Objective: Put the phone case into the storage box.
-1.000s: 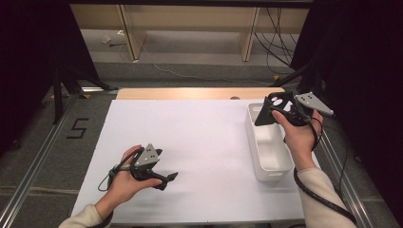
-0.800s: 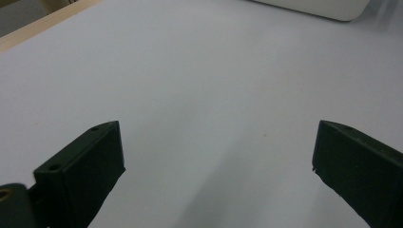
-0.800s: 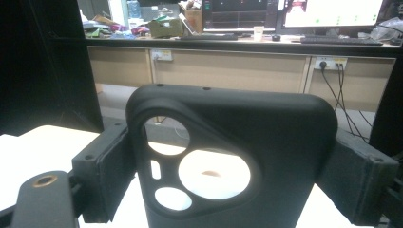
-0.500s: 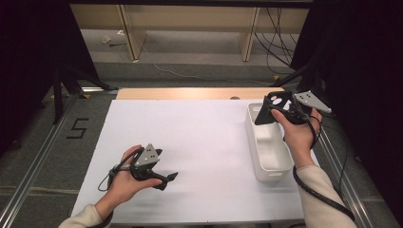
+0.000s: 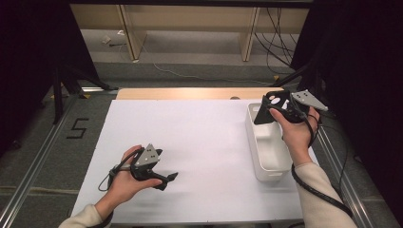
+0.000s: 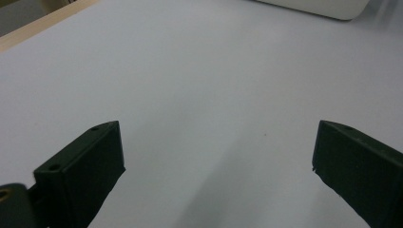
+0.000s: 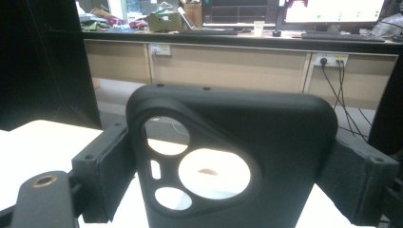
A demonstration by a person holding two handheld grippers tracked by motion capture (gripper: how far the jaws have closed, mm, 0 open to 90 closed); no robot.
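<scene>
The right tongs (image 5: 266, 113) grip a black phone case (image 7: 228, 156) above the white bin (image 5: 266, 156); lowering it in seems next. The left tongs (image 5: 167, 178) rest open on the desk (image 5: 199, 142).

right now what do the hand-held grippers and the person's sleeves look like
Both are black. The left hand-held gripper carries a grey three-cornered plate with small dark dots, and a black cable loops from it. The right hand-held gripper has the same plate and a thick black cable trailing along the forearm. In the gripper views the jaws are blocky, matte black with small holes. The sleeves are light beige.
</scene>
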